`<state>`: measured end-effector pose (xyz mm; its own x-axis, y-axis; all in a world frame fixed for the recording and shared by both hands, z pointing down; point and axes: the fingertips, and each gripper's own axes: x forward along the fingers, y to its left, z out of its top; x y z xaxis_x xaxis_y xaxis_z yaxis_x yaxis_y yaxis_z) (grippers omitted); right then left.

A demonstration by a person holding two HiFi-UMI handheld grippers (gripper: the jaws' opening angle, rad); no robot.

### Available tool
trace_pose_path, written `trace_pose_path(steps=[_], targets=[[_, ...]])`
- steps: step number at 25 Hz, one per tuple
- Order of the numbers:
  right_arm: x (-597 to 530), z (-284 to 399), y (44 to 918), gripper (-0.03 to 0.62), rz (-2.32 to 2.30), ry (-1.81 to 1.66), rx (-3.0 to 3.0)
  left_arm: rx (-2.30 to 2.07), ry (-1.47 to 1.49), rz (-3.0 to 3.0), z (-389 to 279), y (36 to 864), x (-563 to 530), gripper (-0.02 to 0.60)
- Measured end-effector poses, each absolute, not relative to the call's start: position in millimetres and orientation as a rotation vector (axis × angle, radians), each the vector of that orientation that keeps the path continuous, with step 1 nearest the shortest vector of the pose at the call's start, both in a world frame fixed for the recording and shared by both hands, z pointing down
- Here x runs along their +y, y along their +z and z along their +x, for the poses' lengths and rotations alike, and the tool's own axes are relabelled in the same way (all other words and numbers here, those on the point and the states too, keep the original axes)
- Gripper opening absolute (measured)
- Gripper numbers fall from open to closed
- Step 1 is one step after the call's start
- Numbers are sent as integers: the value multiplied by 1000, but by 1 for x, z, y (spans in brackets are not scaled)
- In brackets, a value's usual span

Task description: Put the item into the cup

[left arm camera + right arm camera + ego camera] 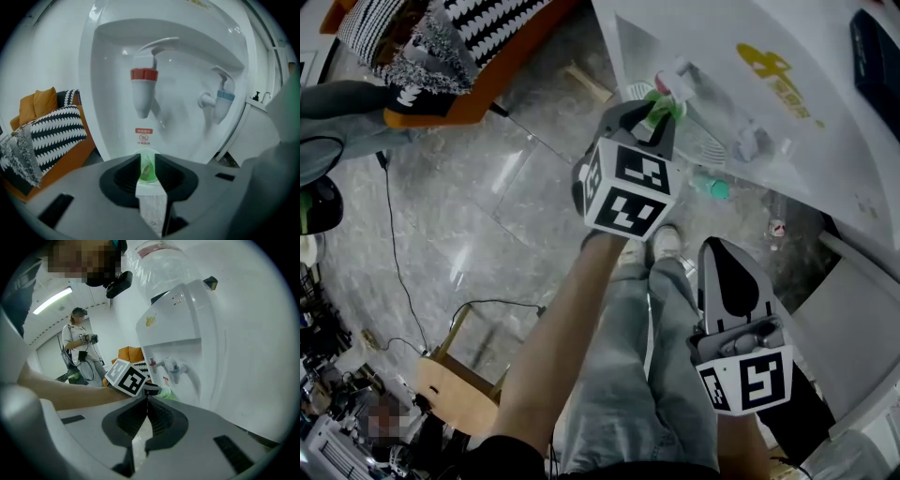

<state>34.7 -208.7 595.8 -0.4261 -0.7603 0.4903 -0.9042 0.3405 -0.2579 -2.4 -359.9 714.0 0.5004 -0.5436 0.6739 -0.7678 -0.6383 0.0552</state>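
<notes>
At the lower right of the head view, the right gripper (pixel 721 253) hangs with jaws pressed together on nothing. At upper centre, the left gripper (pixel 657 116) has its jaws pinching the green cup (pixel 147 168) below the red tap (pixel 143 93) of the water dispenser (pixel 187 126), with the blue tap (pixel 224 101) to the right.

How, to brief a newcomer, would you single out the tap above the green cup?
On the white water dispenser, two taps sit in a recess. The left tap in the left gripper view, above the green cup, has a red collar; the neighbouring tap has a blue one.

Green cup (pixel 147 168) mostly behind left fingers (pixel 124 178)
</notes>
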Motion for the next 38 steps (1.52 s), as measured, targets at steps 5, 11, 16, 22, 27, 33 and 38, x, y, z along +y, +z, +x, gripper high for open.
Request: trace_pose_path(steps=[5, 11, 16, 22, 27, 33, 38], targets=[[-210, 34, 596, 11, 1489, 729, -2326, -1119, 856, 2394, -8, 708, -356, 78], [-210, 30, 594, 11, 1472, 718, -2336, -1137, 777, 2370, -22, 694, -347, 45], [-213, 26, 587, 11, 1451, 688, -2358, -1158, 672, 2339, -35, 676, -337, 14], [-214, 18, 571, 11, 1402, 629, -2392, -1156, 562, 2306, -46, 654, -319, 14], [-224, 14, 543, 11, 1385, 546, -2464, -1221, 451, 2265, -58, 620, -302, 14], [-231, 17, 499, 11, 1378, 445, -2508, -1260, 392, 2215, -57, 581, -277, 14], [-234, 21, 465, 11, 1359, 390, -2546, -1264, 348, 2224, -43, 541, -254, 14]])
